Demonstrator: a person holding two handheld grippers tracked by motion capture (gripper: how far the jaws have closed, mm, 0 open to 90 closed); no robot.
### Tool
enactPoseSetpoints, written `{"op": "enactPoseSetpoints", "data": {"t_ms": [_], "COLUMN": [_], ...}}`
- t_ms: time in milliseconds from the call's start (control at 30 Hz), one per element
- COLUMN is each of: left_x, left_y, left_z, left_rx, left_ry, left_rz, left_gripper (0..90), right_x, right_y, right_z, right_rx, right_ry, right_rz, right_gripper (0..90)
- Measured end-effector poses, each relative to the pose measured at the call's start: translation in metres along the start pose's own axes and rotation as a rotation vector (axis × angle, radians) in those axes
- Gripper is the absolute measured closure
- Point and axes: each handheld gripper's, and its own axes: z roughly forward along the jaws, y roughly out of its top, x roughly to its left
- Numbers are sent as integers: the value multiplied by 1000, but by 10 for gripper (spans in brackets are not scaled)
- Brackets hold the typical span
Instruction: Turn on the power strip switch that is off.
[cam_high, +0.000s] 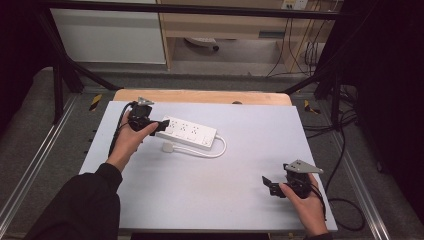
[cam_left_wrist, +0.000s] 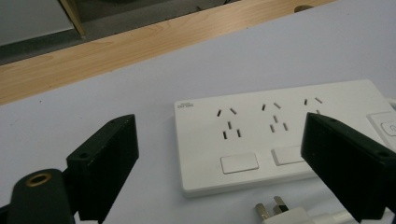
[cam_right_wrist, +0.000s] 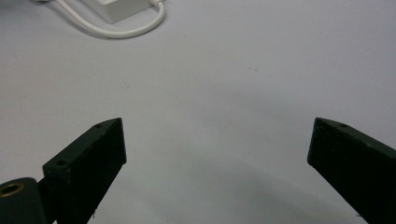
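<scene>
At the left of the table (cam_high: 150, 200), the left gripper (cam_high: 161, 125) hangs at the near end of the power strip (cam_high: 192, 131), its jaws spread wide with nothing between them; in the left gripper view the strip (cam_left_wrist: 280, 135) lies flat between and beyond the two jaws, not touched by either. The strip sits on the far-left part of the pale mat, its length running to the right and slightly toward the person. It looks like a rigid plastic bar, fairly light, smooth on top and likely a bit slippery, so I would take it across its narrow width, pinching the two long side walls near the end, rather than pressing on the sockets or the flat switches. Just in front of it lies the plug (cam_high: 167, 147), prongs showing in the left gripper view (cam_left_wrist: 275, 210), close to the strip's front edge; it may crowd the near jaw as the gripper closes. The white cord (cam_high: 217, 150) loops from the strip's right end back to the plug; it is limp and will drag behind any lift. Farther right, well apart from all this, the right gripper (cam_high: 270, 184) hovers low over bare mat, jaws also wide apart and empty. Nothing else rests on the mat.
</scene>
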Motion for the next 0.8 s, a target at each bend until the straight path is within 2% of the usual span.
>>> {"op": "enactPoseSetpoints", "data": {"t_ms": [233, 633, 800], "left_x": [-3, -5, -6], "left_y": [-1, 0, 1], "left_z": [8, 17, 20], "left_rx": [17, 20, -4], "left_ry": [-8, -4, -1], "left_rz": [15, -4, -24], "left_gripper": [152, 209, 263], "right_x": [-1, -2, -2], "right_y": [0, 0, 0], "right_z": [-1, -1, -1], "right_rx": [-7, -13, -13], "right_ry": [-5, 4, 5], "right_rz": [4, 11, 12], "right_gripper": [48, 48, 48]}}
